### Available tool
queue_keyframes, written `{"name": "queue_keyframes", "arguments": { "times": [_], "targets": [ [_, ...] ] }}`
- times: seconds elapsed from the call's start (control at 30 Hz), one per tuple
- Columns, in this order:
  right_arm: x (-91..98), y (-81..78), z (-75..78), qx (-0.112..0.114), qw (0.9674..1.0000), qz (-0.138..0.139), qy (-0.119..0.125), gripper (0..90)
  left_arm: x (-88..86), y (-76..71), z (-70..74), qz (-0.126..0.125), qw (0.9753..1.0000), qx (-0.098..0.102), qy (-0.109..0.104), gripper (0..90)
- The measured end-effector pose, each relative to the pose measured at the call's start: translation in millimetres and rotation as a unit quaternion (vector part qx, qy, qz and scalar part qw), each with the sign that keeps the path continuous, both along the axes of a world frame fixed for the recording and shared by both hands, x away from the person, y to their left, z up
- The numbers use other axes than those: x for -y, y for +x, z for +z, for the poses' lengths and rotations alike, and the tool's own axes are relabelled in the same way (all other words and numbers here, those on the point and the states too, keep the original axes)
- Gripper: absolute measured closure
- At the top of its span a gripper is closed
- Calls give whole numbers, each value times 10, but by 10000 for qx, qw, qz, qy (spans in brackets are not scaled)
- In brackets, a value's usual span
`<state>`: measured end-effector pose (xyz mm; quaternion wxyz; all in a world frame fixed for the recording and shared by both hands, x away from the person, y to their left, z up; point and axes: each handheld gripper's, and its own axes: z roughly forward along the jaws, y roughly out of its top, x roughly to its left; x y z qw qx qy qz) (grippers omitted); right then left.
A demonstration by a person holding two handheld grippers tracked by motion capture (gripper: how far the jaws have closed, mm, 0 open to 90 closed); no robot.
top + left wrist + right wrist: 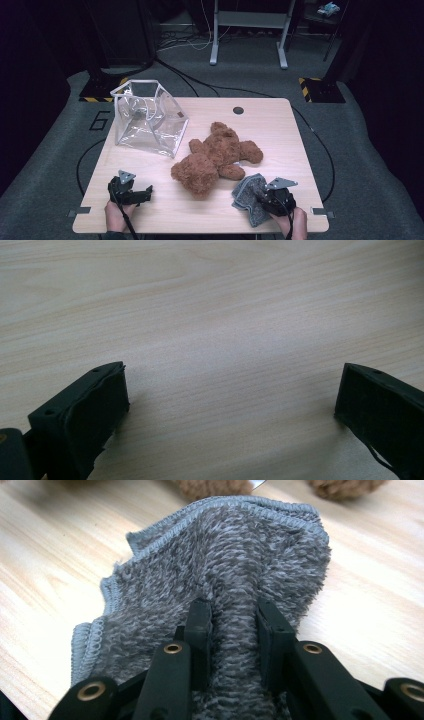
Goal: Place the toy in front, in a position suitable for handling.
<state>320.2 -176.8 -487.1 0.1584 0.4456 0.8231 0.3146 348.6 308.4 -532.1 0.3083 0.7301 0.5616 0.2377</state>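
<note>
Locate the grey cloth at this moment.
In the high view the grey cloth lies at the table's near right edge, pinched in the right gripper, just right of the teddy bear.

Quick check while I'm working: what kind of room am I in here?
Probably a lab or data-recording studio, not a home: a lone wooden table on grey carpet, hazard-striped stand bases beside it, cables trailing over the floor, and dark surroundings.

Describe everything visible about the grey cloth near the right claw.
The grey cloth is a small fluffy terry piece with a stitched, lighter grey hem. It lies rumpled on the wooden table at its near right corner, just beside the brown teddy bear. The right claw pinches a raised fold of it between both jaws.
</note>
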Motion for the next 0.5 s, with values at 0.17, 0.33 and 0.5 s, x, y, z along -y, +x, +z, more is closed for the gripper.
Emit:
{"name": "queue_keyframes", "arguments": {
  "times": [0.17,0.33,0.5],
  "targets": [
    [90,-7,77,39,9998,-193,16,713,1,0,0,5,10000,1,-3,4],
    [216,6,136,117,9995,-304,23,713,2,0,-2,12,10000,10,-8,4],
    [347,29,191,196,9986,-482,10,714,3,-1,-2,17,10000,12,-4,3]
  ]
}}
